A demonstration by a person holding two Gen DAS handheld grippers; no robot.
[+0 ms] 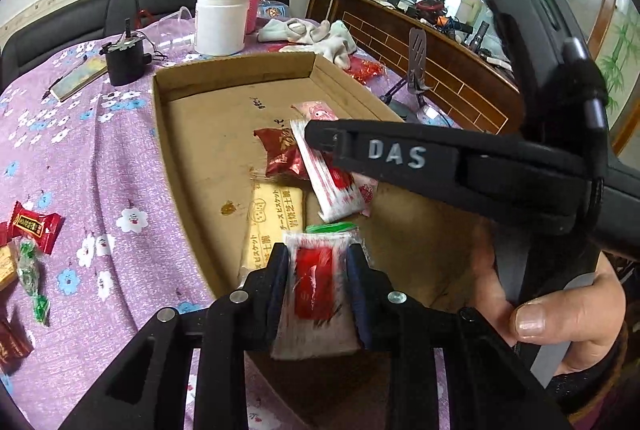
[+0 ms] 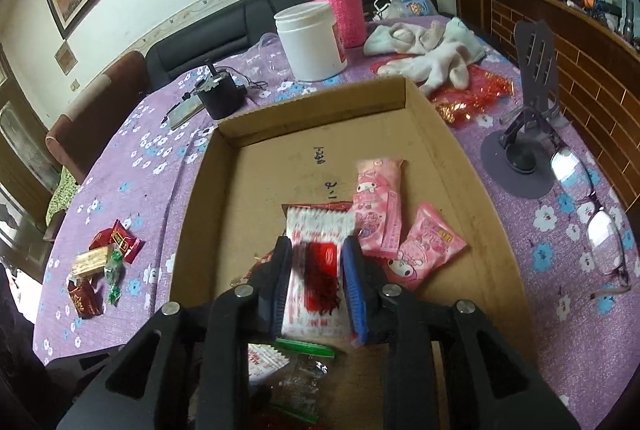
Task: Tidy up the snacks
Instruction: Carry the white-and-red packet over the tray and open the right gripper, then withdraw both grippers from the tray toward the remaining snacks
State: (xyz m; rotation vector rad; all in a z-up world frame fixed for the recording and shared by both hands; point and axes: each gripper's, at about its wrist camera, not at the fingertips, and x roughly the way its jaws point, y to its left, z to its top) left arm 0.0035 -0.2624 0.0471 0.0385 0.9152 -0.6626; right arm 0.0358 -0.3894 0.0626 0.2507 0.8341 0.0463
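Black plastic fingers of the left gripper (image 1: 318, 284) stand narrowly apart on either side of a white snack packet with a red label (image 1: 316, 290), their pads against its two edges, so the packet is held low over the near end of the shallow brown cardboard tray (image 1: 176, 134). The right gripper (image 2: 318, 284), with blue pads on its black fingers, likewise pinches a white-and-red striped snack packet (image 2: 316, 262) from both sides, the gap only as wide as the packet, over the middle of the same tray. In the left wrist view the right gripper reaches in from the right, with the person's hand (image 1: 560, 314) around its handle. Just beyond the left gripper lie a green-edged clear wrapper (image 1: 332, 227) and a yellow biscuit packet with printed characters (image 1: 272, 226), and a little farther a dark red foil sweet (image 1: 280, 154). To the right of the right gripper two pink cartoon-printed packets (image 2: 380, 206) lie side by side on the tray floor. Left of the tray, on the purple flowered tablecloth (image 2: 132, 166), a small cluster of red, gold and green wrapped sweets (image 2: 104, 262) sits well apart from it. Beyond the tray's far wall stand a white plastic jar (image 2: 312, 38) and a pink knitted-sleeve bottle (image 2: 336, 2), with white crumpled socks (image 2: 424, 46) to their right and a small black pot (image 2: 220, 98) to the left.
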